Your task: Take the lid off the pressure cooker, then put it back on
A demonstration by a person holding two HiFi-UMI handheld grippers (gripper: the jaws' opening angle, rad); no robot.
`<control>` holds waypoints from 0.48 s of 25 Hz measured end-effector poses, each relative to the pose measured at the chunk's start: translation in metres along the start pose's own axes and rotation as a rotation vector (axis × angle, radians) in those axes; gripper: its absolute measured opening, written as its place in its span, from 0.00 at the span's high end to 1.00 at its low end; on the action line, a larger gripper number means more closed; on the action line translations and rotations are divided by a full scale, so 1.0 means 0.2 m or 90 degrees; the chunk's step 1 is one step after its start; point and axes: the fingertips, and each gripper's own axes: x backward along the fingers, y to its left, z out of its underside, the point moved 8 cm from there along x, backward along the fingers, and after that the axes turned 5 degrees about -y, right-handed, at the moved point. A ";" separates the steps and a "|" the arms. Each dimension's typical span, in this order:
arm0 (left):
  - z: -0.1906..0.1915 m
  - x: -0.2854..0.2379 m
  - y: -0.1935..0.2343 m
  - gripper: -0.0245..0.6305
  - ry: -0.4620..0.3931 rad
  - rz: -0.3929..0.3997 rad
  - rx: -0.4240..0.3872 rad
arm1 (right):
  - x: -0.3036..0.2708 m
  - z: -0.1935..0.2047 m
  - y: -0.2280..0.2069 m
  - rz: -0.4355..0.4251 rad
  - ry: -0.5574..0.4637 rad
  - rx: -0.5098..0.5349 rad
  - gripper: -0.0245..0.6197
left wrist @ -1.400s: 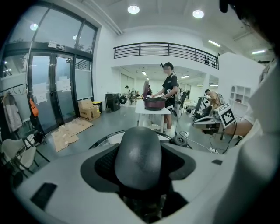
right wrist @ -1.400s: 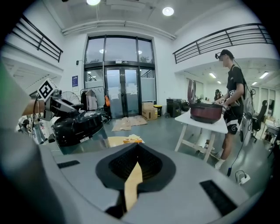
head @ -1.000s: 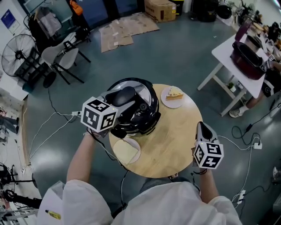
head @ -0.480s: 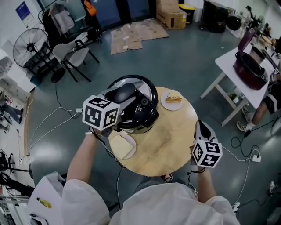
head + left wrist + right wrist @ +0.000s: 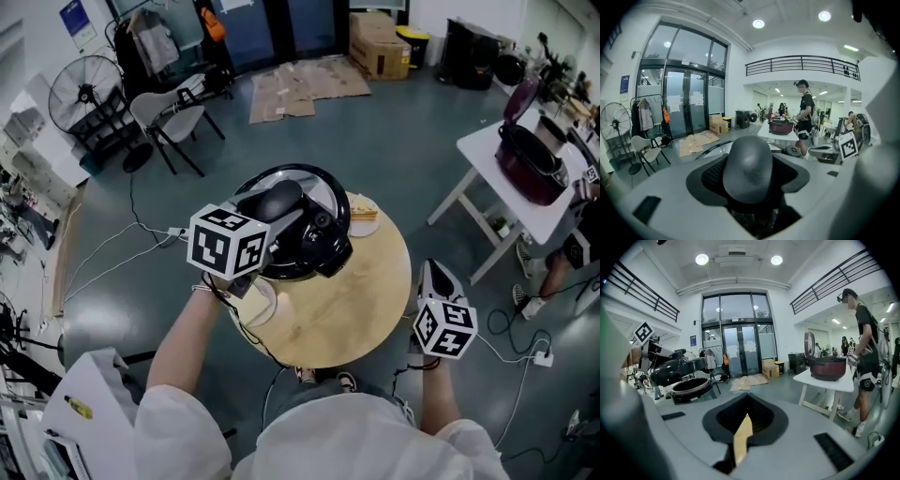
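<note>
Lifting is being done by the left claw (image 5: 269, 217), which is being kept clamped on the handle (image 5: 750, 171) of the lid (image 5: 314, 246). Compared with a second ago, the lid is being carried higher and more to the right. The rim of the pot (image 5: 291, 172) is being uncovered behind it, and the cake plate (image 5: 365, 212) is being partly hidden. The right claw (image 5: 744, 423), closed with nothing in it, is being held at the edge of the worktop (image 5: 356, 300). The removal is judged nearly complete, and the lid is not yet being put back.
</note>
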 end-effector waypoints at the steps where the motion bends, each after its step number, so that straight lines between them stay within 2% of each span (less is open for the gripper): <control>1: 0.00 0.00 -0.04 0.54 -0.001 0.003 0.002 | 0.02 0.00 -0.03 0.000 -0.001 -0.002 0.96; 12: 0.07 -0.07 -0.49 0.54 -0.006 0.013 0.013 | 0.25 0.07 -0.29 0.045 -0.008 -0.035 0.96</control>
